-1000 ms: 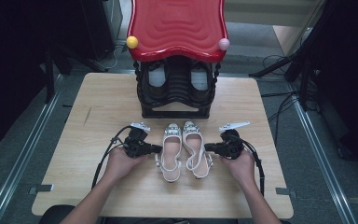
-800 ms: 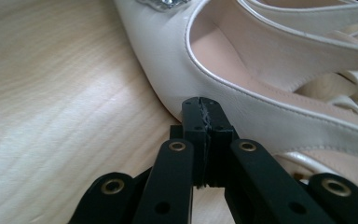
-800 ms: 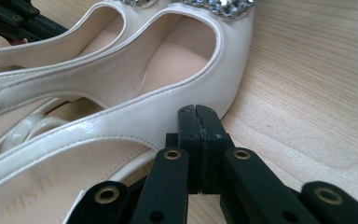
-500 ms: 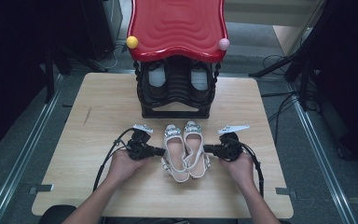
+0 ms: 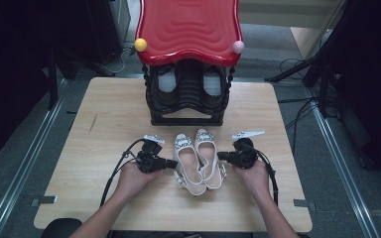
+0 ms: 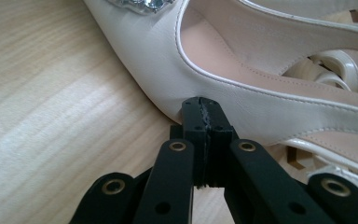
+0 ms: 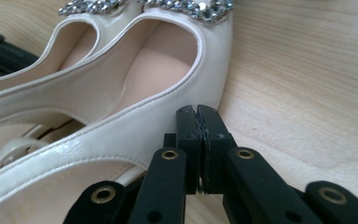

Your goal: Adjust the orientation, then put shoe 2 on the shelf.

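Pair of shoes (image 5: 199, 161) is squeezed together on the bench (image 5: 109, 114) between closed left gripper (image 5: 171, 163) and closed right gripper (image 5: 221, 155); alignment probably follows.

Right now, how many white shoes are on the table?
2: the left shoe beside the left claw, the right shoe beside the right claw. Darker shoes may sit inside the rack.
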`<state>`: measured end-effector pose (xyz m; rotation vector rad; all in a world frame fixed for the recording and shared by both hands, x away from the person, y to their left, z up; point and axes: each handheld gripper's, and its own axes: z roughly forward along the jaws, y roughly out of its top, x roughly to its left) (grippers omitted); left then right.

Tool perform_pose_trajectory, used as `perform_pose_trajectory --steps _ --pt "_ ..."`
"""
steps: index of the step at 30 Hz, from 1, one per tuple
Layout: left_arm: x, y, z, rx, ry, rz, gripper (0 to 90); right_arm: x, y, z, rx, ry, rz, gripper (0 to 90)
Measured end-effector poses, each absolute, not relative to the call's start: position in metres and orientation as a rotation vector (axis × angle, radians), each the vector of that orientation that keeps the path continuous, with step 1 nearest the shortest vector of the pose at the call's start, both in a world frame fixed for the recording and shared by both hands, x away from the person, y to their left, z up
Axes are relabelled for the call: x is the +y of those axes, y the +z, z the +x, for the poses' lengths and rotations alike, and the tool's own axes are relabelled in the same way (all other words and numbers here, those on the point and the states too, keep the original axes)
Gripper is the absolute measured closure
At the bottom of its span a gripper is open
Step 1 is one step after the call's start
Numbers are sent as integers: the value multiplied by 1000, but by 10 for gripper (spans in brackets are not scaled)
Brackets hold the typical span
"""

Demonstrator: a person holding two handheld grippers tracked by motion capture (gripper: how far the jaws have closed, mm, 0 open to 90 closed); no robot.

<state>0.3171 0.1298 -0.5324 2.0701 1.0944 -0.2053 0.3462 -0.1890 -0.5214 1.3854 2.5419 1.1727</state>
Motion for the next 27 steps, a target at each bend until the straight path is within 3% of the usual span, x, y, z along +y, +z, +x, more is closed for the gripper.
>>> perform_pose_trajectory --steps 5,8,15,20,27 --pt "125 -533 310 1061 -221 2076 900 -190 -520 350 2528 1142 1389 874" --pt "128 -531 311 1048 -220 2086 900 -192 -519 354 2529 1133 1401 815" --pt "141 -514 308 1003 -139 2046 760 -199 -508 356 2470 1193 1391 726" --pt "148 -512 308 979 -83 2067 601 -200 -503 358 2465 1209 1423 684" --pt "151 -510 307 984 -112 2059 537 -193 -498 357 2479 1211 1407 654"
